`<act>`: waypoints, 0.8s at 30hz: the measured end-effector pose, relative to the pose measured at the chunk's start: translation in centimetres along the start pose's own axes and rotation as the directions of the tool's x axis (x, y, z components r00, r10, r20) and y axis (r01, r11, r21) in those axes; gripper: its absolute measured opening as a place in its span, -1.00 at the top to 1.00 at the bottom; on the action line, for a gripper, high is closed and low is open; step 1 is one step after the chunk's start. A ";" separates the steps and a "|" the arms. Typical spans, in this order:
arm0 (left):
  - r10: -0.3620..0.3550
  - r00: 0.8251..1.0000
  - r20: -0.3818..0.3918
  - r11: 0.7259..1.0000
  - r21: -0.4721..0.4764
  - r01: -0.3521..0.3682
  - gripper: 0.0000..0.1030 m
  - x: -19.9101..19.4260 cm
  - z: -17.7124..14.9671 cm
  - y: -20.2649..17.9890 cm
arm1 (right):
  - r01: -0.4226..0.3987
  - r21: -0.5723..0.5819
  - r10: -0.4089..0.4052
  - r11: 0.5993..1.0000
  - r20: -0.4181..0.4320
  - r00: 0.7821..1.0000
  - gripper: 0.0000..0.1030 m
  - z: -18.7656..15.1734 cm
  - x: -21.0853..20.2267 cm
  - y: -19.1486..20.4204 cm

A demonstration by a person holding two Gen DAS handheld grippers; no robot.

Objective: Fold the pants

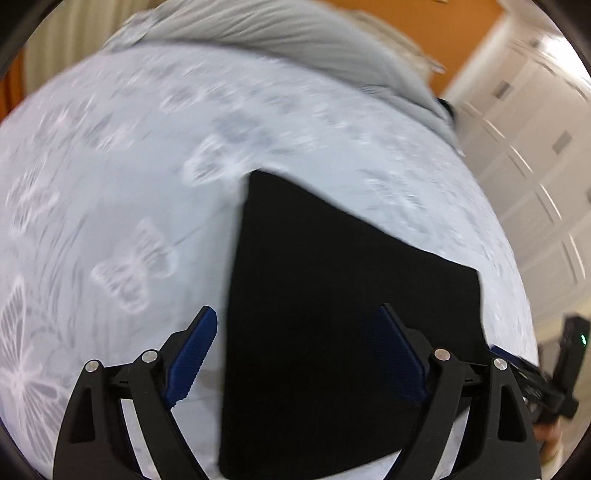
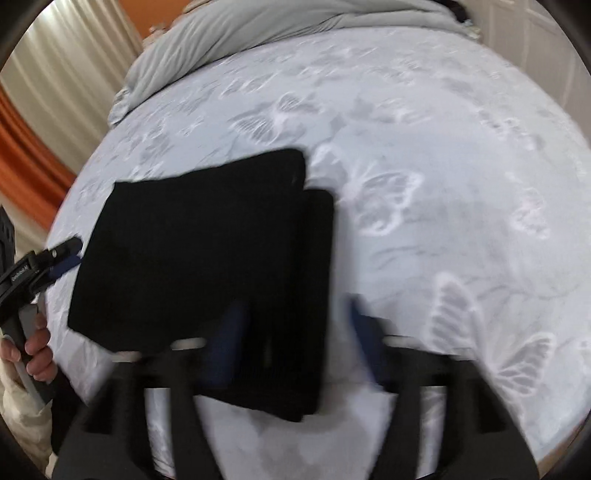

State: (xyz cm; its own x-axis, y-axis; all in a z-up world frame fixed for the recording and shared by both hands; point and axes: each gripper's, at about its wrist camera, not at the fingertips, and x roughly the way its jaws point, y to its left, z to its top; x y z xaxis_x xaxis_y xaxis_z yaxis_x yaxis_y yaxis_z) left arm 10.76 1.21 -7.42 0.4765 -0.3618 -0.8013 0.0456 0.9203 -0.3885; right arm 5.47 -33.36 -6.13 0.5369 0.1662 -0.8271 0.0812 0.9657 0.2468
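Pants (image 1: pixel 332 302) lie as a compact black rectangle on the bed (image 1: pixel 110 184), seen from the left wrist view. Left tool (image 1: pixel 299 354) hangs just above the near edge w/ fingers spread wide, holding nothing; one finger sits over bare sheet, the other over the cloth. Looks like the folding is nearly done, maybe a last halving or just a tidy-up. Far corner of the pants is crisp, right edge runs straight. Plenty of open butterfly-print sheet to the left and beyond; grey duvet (image 1: pixel 295 33) is bunched well apart at the far end. White cupboards (image 1: pixel 535 147) stand off past the bed's right side.

Right wrist view now: pants (image 2: pixel 207 266) show two layers, top layer stepped back from the lower one along the right edge, so the stack isn't quite flush. Right tool (image 2: pixel 291 347) is blurred, fingers apart, straddling the near right corner, gripping nothing. Left tool (image 2: pixel 68 254) sits just beside the pants' left edge. Next move, I reckon: pinch that offset edge and square it, or take both near corners and fold over. Room is wide open to the right; bed edge is close on the left, so mind that side.
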 end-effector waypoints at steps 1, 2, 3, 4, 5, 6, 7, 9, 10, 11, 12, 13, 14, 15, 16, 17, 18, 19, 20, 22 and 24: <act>-0.006 1.000 -0.019 0.999 -0.038 0.005 -0.68 0.3 0.0 0.9 | -0.006 0.023 0.006 1.000 0.027 1.000 -0.68 0.3 -0.5 -0.5; -0.021 0.999 -0.045 0.996 -0.082 0.017 -0.68 0.8 0.0 1.8 | -0.024 0.044 0.023 0.999 0.030 0.999 -0.82 0.4 -0.5 -0.8; -0.052 0.995 -0.087 0.991 -0.127 0.041 -0.68 1.7 -0.2 2.5 | -0.074 0.087 0.072 0.993 0.018 0.997 -0.82 0.7 0.1 -1.3; -0.085 0.988 -0.127 0.985 -0.158 0.064 -0.68 2.5 -0.6 2.9 | -0.119 0.119 0.121 0.986 -0.012 0.993 -0.82 0.9 1.1 -1.4; -0.125 0.978 -0.170 0.978 -0.184 0.093 -0.68 3.4 -1.0 3.1 | -0.146 0.139 0.153 0.979 -0.038 0.988 -0.82 1.0 2.0 -1.5; -0.143 0.972 -0.185 0.976 -0.191 0.107 -0.71 4.0 -1.3 3.0 | -0.170 0.170 0.186 0.971 -0.081 0.979 -0.82 1.1 3.9 -1.4; -0.138 0.977 -0.164 0.980 -0.167 0.110 -0.78 4.0 -1.4 2.6 | -0.182 0.182 0.206 0.966 -0.119 0.971 -0.81 1.0 5.4 -1.1; -0.142 0.975 -0.168 0.987 -0.096 0.128 -0.77 4.4 -1.6 1.2 | -0.235 0.196 0.262 0.952 -0.124 0.957 -0.34 0.8 7.5 -0.3; -0.146 0.976 -0.162 0.988 -0.076 0.135 -0.76 4.5 -1.7 0.7 | -0.240 0.189 0.263 0.952 -0.107 0.959 -0.18 1.0 7.4 0.2; -0.139 0.979 -0.146 0.989 -0.064 0.131 -0.52 4.5 -1.8 0.4 | -0.249 0.172 0.267 0.953 -0.096 0.959 0.18 1.4 6.7 0.8; -0.132 0.982 -0.136 0.990 -0.062 0.125 -0.06 4.3 -1.6 0.4 | -0.254 0.165 0.270 0.953 -0.077 0.960 0.26 1.7 5.9 1.2; -0.150 0.980 -0.133 0.987 -0.073 0.141 0.18 3.9 -1.2 0.6 | -0.296 0.149 0.303 0.944 -0.028 0.953 0.30 2.2 4.1 2.0; -0.184 0.974 -0.129 0.980 -0.103 0.171 0.39 3.1 -0.7 1.0 | -0.331 0.138 0.335 0.933 -0.001 0.942 0.32 2.4 3.0 2.5; -0.256 0.959 -0.119 0.961 -0.136 0.240 0.42 1.8 0.0 1.4 | -0.370 0.117 0.369 0.922 0.027 0.929 0.32 2.5 1.5 3.3; -0.304 0.947 -0.100 0.947 -0.139 0.289 0.42 0.0 0.4 1.6 | -0.408 0.074 0.405 0.910 0.054 0.913 0.32 2.5 -0.1 4.5; -0.308 0.948 -0.083 0.947 -0.124 0.296 0.42 -1.3 0.6 1.6 | -0.433 0.042 0.430 0.900 0.068 0.900 0.32 2.3 -1.1 5.4; -0.282 0.958 -0.046 0.957 -0.080 0.278 0.41 -3.6 0.6 1.5 | -0.459 0.029 0.456 0.888 0.071 0.887 0.31 2.1 -1.7 6.1; -0.259 0.966 -0.021 0.965 -0.048 0.257 0.39 -5.0 0.3 1.6 | -0.464 0.035 0.461 0.885 0.060 0.885 0.29 1.7 -1.5 6.3; -0.232 0.973 -0.003 0.972 -0.029 0.232 0.35 -6.1 -0.1 2.0 | -0.440 0.039 0.439 0.897 0.030 0.898 0.22 1.2 -0.7 6.5; -0.163 0.986 -0.010 0.986 -0.018 0.163 0.17 -6.4 -1.6 3.5 | -0.335 0.040 0.338 0.941 -0.072 0.939 -0.07 -0.2 2.4 6.7; -0.029 0.997 -0.076 1.000 -0.003 0.029 0.09 -4.0 -3.4 4.6 | -0.196 0.060 0.204 0.979 -0.193 0.960 -0.39 -1.6 5.8 6.6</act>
State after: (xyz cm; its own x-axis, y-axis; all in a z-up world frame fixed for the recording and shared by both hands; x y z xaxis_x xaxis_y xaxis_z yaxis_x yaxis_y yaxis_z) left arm 6.07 6.41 -7.59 0.4072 -0.3989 -0.8216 0.0568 0.9089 -0.4131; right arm 7.78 -25.72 -10.08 0.3694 0.3952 -0.8410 0.0241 0.9007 0.4338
